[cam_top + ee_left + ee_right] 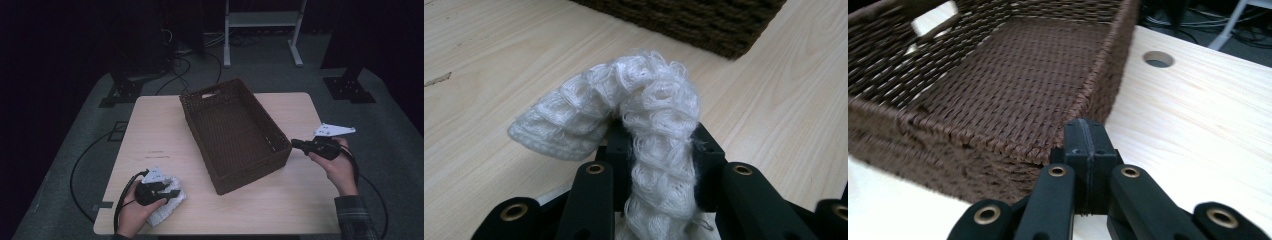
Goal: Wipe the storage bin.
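The room is dark, with a grey floor, black cables and the legs of a white frame [262, 30] in the upper middle of the high view. In the centre stands a light wooden table [150, 125]. On it lies a brown woven basket [234, 132], which is set at an angle and runs from the upper middle towards the lower right of the frame. It has a handle opening in its far short wall.

In the lower left of the high view, the left hand-held gripper [170, 192] rests low at the near edge of the table. Its jaws are closed tightly on a white towel [167, 205], which lies on the table under and beside the gripper. In the left gripper view, the white towel [644, 130] is pinched between the two black jaws; one part of it rises and folds over to the left of the frame, above the wood. The corner of the basket [704, 25] is at the top of this view, well apart from the towel.

At the right of the high view, the right hand-held gripper [295, 144] is just beside the near right corner of the basket. In the right gripper view, its jaws are pressed together with nothing between them, and their tips are very near the basket rim [1088, 95]. A round hole [1158, 59] in the table is at the upper right.
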Action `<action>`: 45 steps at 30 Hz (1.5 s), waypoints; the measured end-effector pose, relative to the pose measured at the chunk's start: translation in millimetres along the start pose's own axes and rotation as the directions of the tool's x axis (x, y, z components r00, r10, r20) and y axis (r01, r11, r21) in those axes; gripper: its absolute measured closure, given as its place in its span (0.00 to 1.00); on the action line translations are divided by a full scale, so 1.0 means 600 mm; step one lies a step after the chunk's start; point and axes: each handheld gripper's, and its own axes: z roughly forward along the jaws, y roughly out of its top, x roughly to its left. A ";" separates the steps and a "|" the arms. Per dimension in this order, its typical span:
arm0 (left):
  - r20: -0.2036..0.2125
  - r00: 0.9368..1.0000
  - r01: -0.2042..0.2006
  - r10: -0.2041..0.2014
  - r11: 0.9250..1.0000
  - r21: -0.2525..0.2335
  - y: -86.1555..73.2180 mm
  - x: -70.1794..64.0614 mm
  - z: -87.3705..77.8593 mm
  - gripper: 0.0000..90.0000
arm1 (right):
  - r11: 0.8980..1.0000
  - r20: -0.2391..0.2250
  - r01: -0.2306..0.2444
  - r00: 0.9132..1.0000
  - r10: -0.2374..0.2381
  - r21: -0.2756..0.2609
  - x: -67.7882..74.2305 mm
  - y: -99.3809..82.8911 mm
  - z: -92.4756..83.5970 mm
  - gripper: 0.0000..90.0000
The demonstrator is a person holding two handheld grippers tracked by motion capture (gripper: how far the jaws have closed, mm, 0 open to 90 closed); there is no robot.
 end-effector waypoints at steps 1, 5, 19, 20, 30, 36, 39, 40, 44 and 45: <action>0.000 1.000 -0.002 0.002 1.000 0.003 0.001 0.000 0.001 0.76 | 1.000 -0.020 0.020 1.000 -0.020 0.002 0.015 -0.001 0.000 1.00; 0.004 1.000 -0.007 0.007 1.000 0.003 0.003 0.000 0.003 0.76 | 0.999 -0.052 0.050 0.997 -0.049 0.010 0.042 0.001 0.003 1.00; -0.001 1.000 -0.005 0.005 1.000 0.000 0.003 0.005 0.001 0.76 | 0.994 -0.136 0.111 0.985 -0.110 0.006 0.111 0.003 0.016 1.00; -0.002 1.000 -0.004 0.004 1.000 0.001 0.003 0.006 0.000 0.76 | 0.992 -0.155 0.123 0.981 -0.121 0.006 0.124 0.005 0.020 0.99; -0.006 1.000 0.003 -0.003 1.000 0.000 -0.001 0.008 -0.004 0.76 | 0.987 -0.220 0.159 0.963 -0.156 -0.005 0.177 0.014 0.043 0.99; -0.006 1.000 0.005 -0.005 1.000 0.001 -0.002 0.009 -0.004 0.76 | 0.987 -0.224 0.158 0.962 -0.158 -0.019 0.190 0.015 0.051 0.90; -0.006 1.000 0.014 -0.014 1.000 -0.006 -0.003 0.009 -0.005 0.76 | 0.990 -0.202 0.139 0.969 -0.142 -0.029 0.188 0.010 0.050 0.83; -0.006 1.000 0.014 -0.014 1.000 -0.006 -0.003 0.011 -0.005 0.76 | 0.993 -0.183 0.115 0.976 -0.117 -0.025 0.183 0.001 0.051 0.76; -0.006 1.000 0.021 -0.021 1.000 -0.010 -0.004 0.013 -0.007 0.76 | 0.996 -0.172 0.089 0.981 -0.089 -0.003 0.180 -0.017 0.056 0.64; -0.007 1.000 0.025 -0.025 1.000 -0.010 -0.004 0.013 -0.007 0.76 | 0.997 -0.172 0.083 0.982 -0.081 0.003 0.180 -0.024 0.059 0.59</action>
